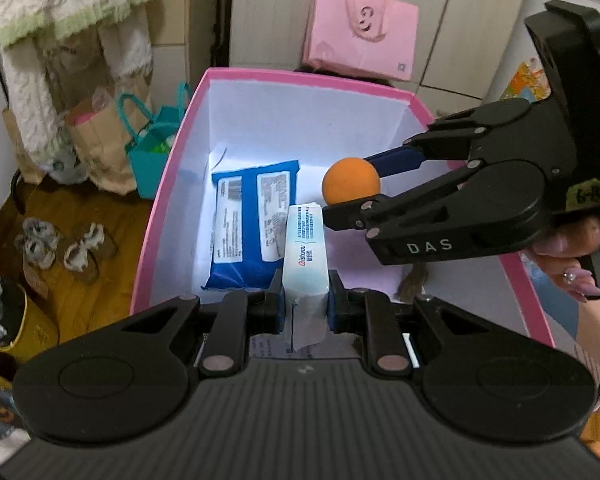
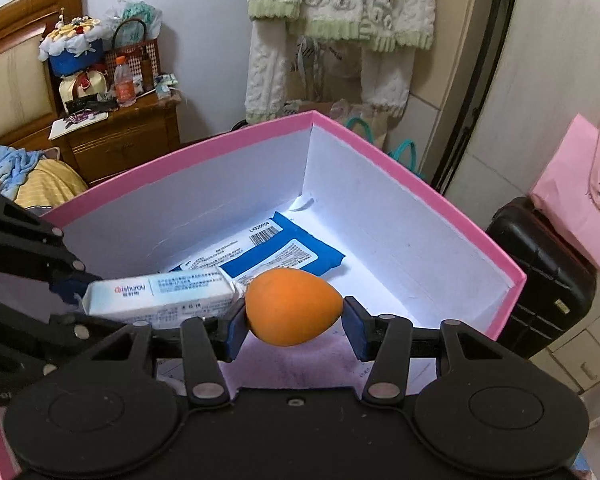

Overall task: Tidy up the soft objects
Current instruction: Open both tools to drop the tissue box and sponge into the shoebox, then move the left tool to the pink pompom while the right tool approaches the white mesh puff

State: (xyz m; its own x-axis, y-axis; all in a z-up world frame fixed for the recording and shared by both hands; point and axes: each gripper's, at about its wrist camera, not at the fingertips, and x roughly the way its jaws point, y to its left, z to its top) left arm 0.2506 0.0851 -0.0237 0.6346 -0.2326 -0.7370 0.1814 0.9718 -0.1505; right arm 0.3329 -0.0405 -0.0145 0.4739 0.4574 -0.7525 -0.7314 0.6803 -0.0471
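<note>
Two items over the pink box, one already packed
Left wrist: left gripper [image 1: 306, 306] clamped the tissue pack [image 1: 305, 256] above the pink box [image 1: 156, 216]; blue wipes pack [image 1: 248, 224] already inside. Right wrist: right gripper [image 2: 296, 326] held the orange sponge egg [image 2: 292, 306] over it, unreleased.

Wipes pack [image 1: 250, 224] lies in the box [image 1: 172, 184], suitcase [image 2: 540, 280] beside it

Box [image 2: 420, 184] pink outside, white inside; egg [image 2: 294, 306] orange; wipes pack [image 2: 300, 252] blue, white labels.
</note>
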